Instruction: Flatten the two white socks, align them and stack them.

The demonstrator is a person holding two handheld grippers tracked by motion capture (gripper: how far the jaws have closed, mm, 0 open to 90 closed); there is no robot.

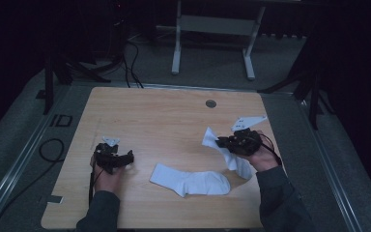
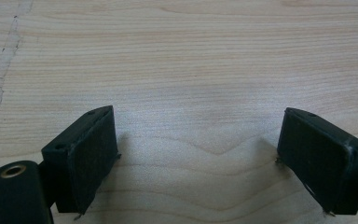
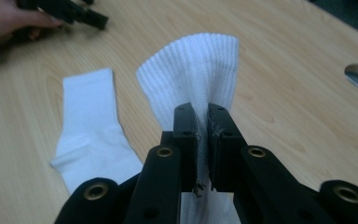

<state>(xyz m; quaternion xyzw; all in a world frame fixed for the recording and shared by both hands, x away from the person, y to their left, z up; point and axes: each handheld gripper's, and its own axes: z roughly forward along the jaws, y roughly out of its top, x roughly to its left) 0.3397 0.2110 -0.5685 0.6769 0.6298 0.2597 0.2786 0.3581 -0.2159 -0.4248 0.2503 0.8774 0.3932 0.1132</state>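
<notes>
Pinching sock (image 3: pixel 191 70) between right tongs (image 3: pixel 203 121).

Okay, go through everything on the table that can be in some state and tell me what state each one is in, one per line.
Left gripper: open, nothing between its jaws, low over bare wood.
Right gripper: shut on the held sock.
Held sock: pinched near its ribbed cuff, lifted, the rest hanging toward the table.
Flat sock: lying flat on the table, untouched.
Table: wooden top; round hole near the far edge, nothing in it.
</notes>
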